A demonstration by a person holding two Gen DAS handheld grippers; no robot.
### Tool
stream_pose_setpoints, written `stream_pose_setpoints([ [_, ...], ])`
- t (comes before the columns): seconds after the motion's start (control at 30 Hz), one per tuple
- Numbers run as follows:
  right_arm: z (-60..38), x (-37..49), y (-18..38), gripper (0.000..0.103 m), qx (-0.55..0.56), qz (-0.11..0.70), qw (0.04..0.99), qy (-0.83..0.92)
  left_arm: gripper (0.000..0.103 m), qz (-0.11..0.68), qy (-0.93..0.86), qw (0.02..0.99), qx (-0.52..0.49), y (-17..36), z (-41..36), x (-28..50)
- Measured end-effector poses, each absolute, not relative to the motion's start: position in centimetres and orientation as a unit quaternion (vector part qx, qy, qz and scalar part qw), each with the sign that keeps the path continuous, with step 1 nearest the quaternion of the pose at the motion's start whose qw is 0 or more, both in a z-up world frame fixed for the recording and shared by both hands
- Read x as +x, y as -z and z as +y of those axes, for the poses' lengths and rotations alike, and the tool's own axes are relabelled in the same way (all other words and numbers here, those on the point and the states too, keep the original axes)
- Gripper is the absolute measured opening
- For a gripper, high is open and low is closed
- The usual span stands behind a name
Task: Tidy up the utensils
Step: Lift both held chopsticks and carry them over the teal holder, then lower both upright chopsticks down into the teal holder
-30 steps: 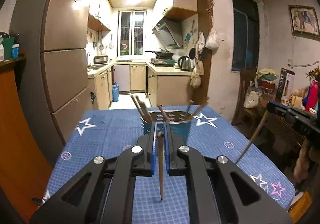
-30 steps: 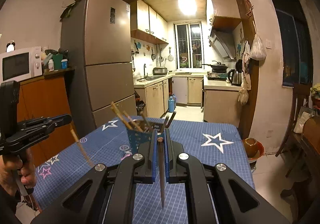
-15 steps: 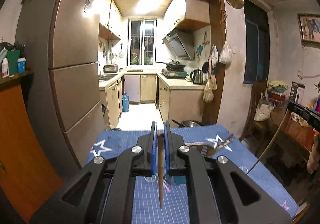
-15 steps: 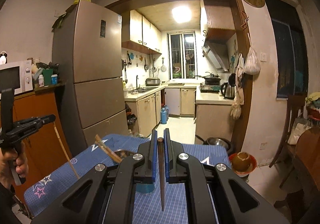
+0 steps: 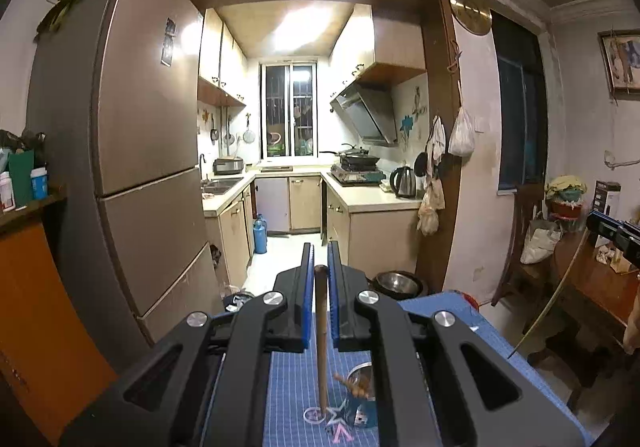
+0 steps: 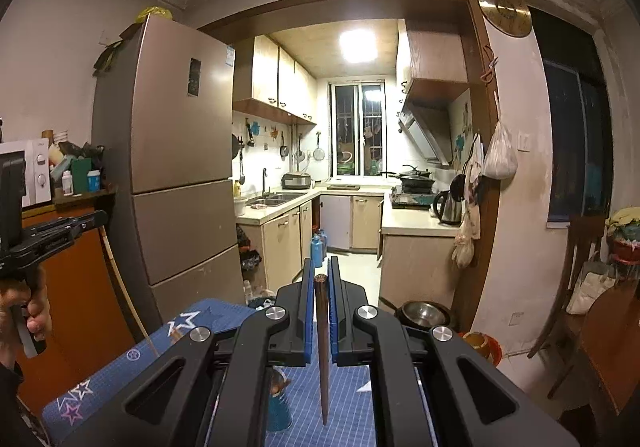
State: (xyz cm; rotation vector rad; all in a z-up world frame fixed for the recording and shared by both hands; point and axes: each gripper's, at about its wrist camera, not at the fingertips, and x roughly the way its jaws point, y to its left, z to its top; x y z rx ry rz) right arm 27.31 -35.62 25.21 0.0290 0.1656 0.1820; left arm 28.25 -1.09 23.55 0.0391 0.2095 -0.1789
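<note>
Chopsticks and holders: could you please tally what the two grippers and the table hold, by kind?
Chopsticks held: 2, one in the left gripper and one in the right gripper
Holder on the table: 1
Total: 3

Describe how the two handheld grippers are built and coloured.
Both look alike. The left gripper and the right gripper each have a matte black angular body with cut-out openings, round silver bolt heads on the linkage arms, and two flat fingers lined with blue pads. No cables or printed markings show.
</note>
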Motion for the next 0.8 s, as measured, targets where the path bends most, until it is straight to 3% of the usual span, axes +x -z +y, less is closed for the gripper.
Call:
stream_pose_setpoints([
  [0.47, -34.7, 31.8, -29.3, 0.007, 0.010, 0.060, 0.993, -0.102, 0.005, 0.069, 0.085, 0.994, 0.010, -28.1, -2.1, 31.2],
  [0.8, -33.3, 34.4, -28.2, 0.007, 0.029, 0.060, 0.990, -0.125, 0.005, 0.073, 0.104, 0.992, -0.011, -26.3, -2.3, 34.2],
])
